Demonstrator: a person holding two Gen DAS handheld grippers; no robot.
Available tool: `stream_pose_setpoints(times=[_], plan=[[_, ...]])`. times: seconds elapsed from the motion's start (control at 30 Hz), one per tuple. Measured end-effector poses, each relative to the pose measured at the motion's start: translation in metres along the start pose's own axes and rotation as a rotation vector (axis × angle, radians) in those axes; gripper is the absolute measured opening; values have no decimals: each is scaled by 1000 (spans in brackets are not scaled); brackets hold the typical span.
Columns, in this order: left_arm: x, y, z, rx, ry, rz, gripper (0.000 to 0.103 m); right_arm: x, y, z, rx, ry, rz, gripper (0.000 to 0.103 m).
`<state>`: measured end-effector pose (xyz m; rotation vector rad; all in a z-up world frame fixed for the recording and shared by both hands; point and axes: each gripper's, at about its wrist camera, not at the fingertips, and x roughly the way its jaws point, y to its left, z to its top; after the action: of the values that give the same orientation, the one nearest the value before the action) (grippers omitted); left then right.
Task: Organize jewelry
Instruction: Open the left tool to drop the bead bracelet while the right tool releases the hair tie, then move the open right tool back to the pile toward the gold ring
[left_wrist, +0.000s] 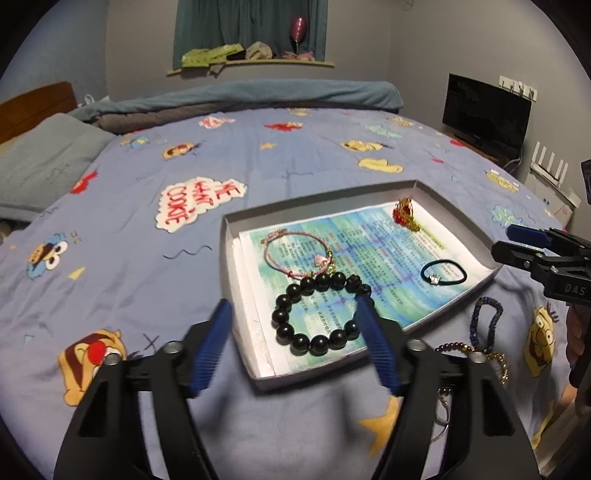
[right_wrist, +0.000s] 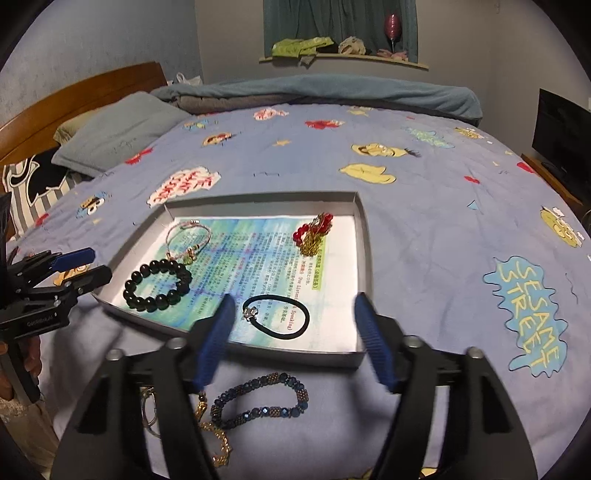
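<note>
Bedspread print reads "SESAME STREET" and "ME WANT COOKIE". Tray on bed holds black bead bracelet; blue beaded bracelet lies outside. Left gripper and right gripper: fingers spread, empty

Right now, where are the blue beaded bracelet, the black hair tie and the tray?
blue beaded bracelet (right_wrist: 260, 400): right wrist view, its lower strand.
black hair tie (right_wrist: 275, 316): right wrist view, on its left band.
tray (right_wrist: 364, 236): right wrist view, right wall.
</note>
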<state>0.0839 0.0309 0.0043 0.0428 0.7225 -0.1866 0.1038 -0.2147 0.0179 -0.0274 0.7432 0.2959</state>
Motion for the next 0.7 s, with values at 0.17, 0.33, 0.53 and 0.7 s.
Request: stream_pose_setpoints(times=[0.17, 0.33, 0.53, 0.7], plan=[[-18, 3, -3, -2, -36, 64, 91, -18, -7, -2, 26, -38, -16, 97], [-30, 10, -8, -29, -38, 87, 94, -32, -12, -8, 35, -55, -55, 97], [-48, 9, -17, -17, -45, 99, 95, -44, -17, -18, 29, -54, -80, 97], [-57, 5, -27, -20, -43, 80, 95, -51, -16, -29, 20, -40, -78, 97]])
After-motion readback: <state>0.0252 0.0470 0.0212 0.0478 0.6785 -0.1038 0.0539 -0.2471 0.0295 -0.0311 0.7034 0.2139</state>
